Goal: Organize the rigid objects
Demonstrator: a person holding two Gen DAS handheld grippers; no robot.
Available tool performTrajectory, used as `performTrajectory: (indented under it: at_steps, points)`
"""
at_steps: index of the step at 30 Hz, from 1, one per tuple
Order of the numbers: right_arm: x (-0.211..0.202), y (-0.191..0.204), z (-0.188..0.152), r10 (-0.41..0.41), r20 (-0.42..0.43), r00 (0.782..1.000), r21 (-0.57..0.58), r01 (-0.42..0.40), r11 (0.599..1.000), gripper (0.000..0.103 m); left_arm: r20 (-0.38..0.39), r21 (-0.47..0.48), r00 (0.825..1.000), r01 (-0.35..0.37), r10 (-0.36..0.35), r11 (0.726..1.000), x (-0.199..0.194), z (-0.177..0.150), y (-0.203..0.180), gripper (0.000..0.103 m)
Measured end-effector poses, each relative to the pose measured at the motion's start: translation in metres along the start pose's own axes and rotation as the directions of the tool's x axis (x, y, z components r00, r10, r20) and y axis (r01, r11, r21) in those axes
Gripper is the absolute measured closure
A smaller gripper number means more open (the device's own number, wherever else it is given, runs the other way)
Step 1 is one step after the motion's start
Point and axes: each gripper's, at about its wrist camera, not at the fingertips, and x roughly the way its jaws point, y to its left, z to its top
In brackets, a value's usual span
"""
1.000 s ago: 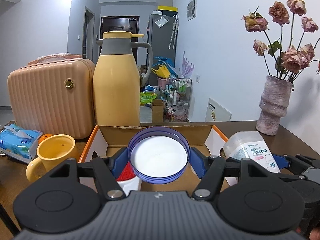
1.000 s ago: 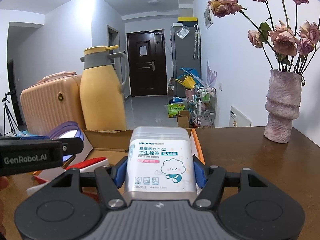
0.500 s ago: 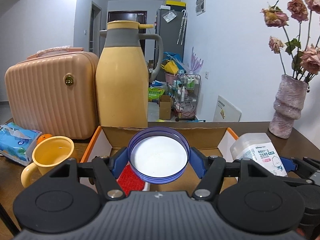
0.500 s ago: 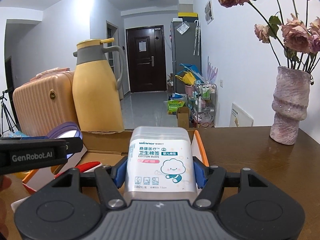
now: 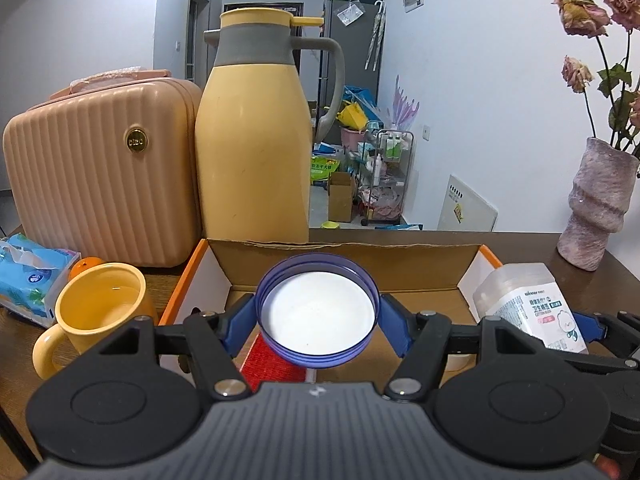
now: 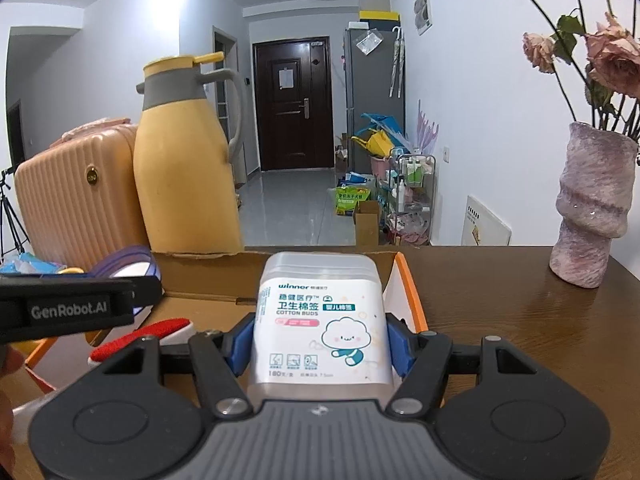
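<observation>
A round blue-rimmed lid (image 5: 317, 316) with a white inside is held above the open cardboard box (image 5: 352, 258), tilted towards the camera – beside it a clear cotton-bud box (image 6: 320, 320) with a white printed label, upright, over the box's right end – a red-and-white brush (image 6: 140, 338) lies inside

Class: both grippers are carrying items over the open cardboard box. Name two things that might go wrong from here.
1. The round blue-rimmed lid is pinched only at its edges by the left gripper; it might slip or tilt out.
2. The right gripper's clear plastic cotton-bud box hangs close to the cardboard box's orange-edged wall and might catch on it.
</observation>
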Motion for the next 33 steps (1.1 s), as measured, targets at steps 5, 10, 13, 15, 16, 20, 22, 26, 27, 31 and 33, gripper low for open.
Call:
performTrajectory:
  at_steps: [5, 10, 13, 15, 16, 20, 22, 26, 27, 31, 33]
  points:
    - [0.007, 0.0, -0.002, 0.016, -0.03, 0.999, -0.024, -0.017, 1.0, 0.038, 0.013, 0.005, 1.0, -0.015, 0.015, 1.0, -0.005, 0.0, 0.002, 0.016]
    - [0.006, -0.002, -0.002, 0.006, -0.031, 1.0, -0.016, -0.007, 1.0, 0.004, 0.037, 0.0, 0.998, -0.053, 0.053, 0.999, -0.016, -0.001, 0.008, 0.0]
    - [0.004, -0.002, -0.001, 0.0, -0.027, 1.0, -0.012, 0.0, 1.0, 0.0, 0.038, -0.014, 0.997, -0.062, 0.063, 0.998, -0.017, 0.001, 0.014, 0.0]
    - [0.004, -0.003, -0.001, 0.001, -0.029, 1.0, -0.011, -0.001, 1.0, 0.0, 0.04, -0.017, 0.997, -0.067, 0.068, 0.998, -0.017, 0.001, 0.016, 0.0]
    - [0.004, -0.002, -0.001, 0.002, -0.031, 1.0, -0.012, -0.002, 1.0, 0.0, 0.04, -0.017, 0.997, -0.069, 0.07, 0.997, -0.017, 0.001, 0.017, 0.0]
    - [0.004, -0.001, -0.001, -0.004, -0.034, 0.999, -0.017, 0.004, 1.0, 0.0, 0.036, -0.019, 0.997, -0.074, 0.075, 0.997, -0.017, 0.001, 0.017, 0.0]
    - [0.003, -0.001, -0.001, -0.006, -0.033, 0.999, -0.014, 0.006, 1.0, 0.0, 0.035, -0.019, 0.997, -0.074, 0.075, 0.997, -0.016, 0.001, 0.017, 0.0]
    - [0.002, -0.004, 0.0, -0.01, -0.03, 0.999, -0.005, 0.01, 1.0, 0.0, 0.034, -0.018, 0.996, -0.076, 0.077, 0.997, -0.016, 0.001, 0.017, 0.0]
    - [0.001, -0.004, 0.0, -0.011, -0.029, 1.0, -0.003, 0.011, 1.0, 0.0, 0.033, -0.018, 0.996, -0.078, 0.079, 0.997, -0.016, 0.001, 0.017, 0.0]
    - [-0.002, -0.005, 0.0, -0.015, -0.026, 1.0, -0.003, 0.015, 1.0, 0.0, 0.037, -0.017, 0.996, -0.081, 0.081, 0.997, -0.018, 0.001, 0.018, 0.0]
    - [-0.004, -0.004, 0.001, -0.02, -0.023, 1.0, -0.005, 0.019, 1.0, 0.0, 0.04, -0.021, 0.996, -0.082, 0.082, 0.996, -0.02, 0.002, 0.018, 0.0]
